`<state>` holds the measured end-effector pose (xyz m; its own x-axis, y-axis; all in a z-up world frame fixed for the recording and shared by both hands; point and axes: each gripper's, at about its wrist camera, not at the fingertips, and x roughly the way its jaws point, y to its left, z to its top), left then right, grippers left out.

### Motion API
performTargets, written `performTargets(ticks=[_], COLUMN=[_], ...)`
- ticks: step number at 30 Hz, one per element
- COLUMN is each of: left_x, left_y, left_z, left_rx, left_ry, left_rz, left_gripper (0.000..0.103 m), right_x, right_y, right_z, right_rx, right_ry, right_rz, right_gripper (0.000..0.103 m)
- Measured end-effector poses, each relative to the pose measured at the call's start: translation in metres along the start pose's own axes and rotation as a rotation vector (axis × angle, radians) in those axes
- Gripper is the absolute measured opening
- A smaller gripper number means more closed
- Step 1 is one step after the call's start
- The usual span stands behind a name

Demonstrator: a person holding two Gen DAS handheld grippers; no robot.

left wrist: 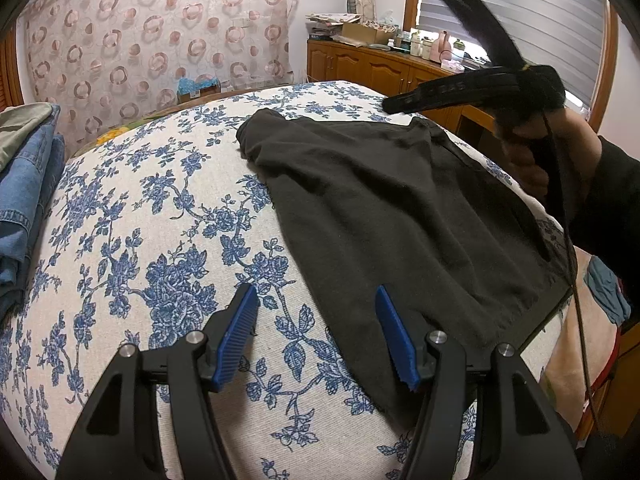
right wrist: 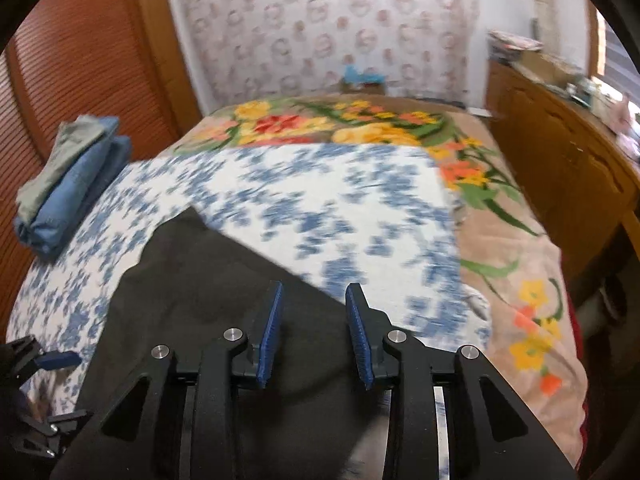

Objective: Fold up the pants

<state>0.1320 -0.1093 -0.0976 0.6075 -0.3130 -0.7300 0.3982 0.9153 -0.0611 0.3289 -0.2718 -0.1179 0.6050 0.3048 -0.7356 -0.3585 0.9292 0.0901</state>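
Dark grey pants (left wrist: 400, 208) lie flat on a blue-flowered cloth (left wrist: 160, 240) spread over a bed. My left gripper (left wrist: 316, 289) is open at their near corner; its right finger is over the fabric edge and its left finger over bare cloth. A person's hand (left wrist: 552, 160) holds the right gripper's handle above the pants' far right side. In the right wrist view the right gripper (right wrist: 314, 286) is open just above the pants (right wrist: 200, 292), with nothing between its blue pads (right wrist: 270, 328). The left gripper's pad (right wrist: 56, 360) shows at the lower left.
A stack of folded jeans and a green garment (left wrist: 24, 184) (right wrist: 72, 184) sits at the cloth's left edge. A bright flowered blanket (right wrist: 520, 280) covers the bed beyond the cloth. A wooden cabinet (right wrist: 560, 168) with clutter stands along the right; a slatted wooden door (right wrist: 80, 60) is left.
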Motion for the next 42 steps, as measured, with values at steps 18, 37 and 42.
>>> performTargets(ticks=[18,37,42], left_x=[0.0,0.0,0.0], left_y=[0.0,0.0,0.0], left_z=[0.0,0.0,0.0], left_rx=[0.0,0.0,0.002], left_ry=[0.0,0.0,0.001], left_rz=[0.0,0.0,0.001], left_gripper=[0.061,0.061,0.061], right_x=[0.027,-0.023,-0.053], right_y=[0.037,0.021,0.034], right_z=[0.005,-0.011,-0.058], right_rx=[-0.173,-0.062,-0.074], right_ry=[0.047,-0.01,-0.003], right_rz=[-0.03,-0.12,-0.092], right_gripper=[0.001,0.035,0.039])
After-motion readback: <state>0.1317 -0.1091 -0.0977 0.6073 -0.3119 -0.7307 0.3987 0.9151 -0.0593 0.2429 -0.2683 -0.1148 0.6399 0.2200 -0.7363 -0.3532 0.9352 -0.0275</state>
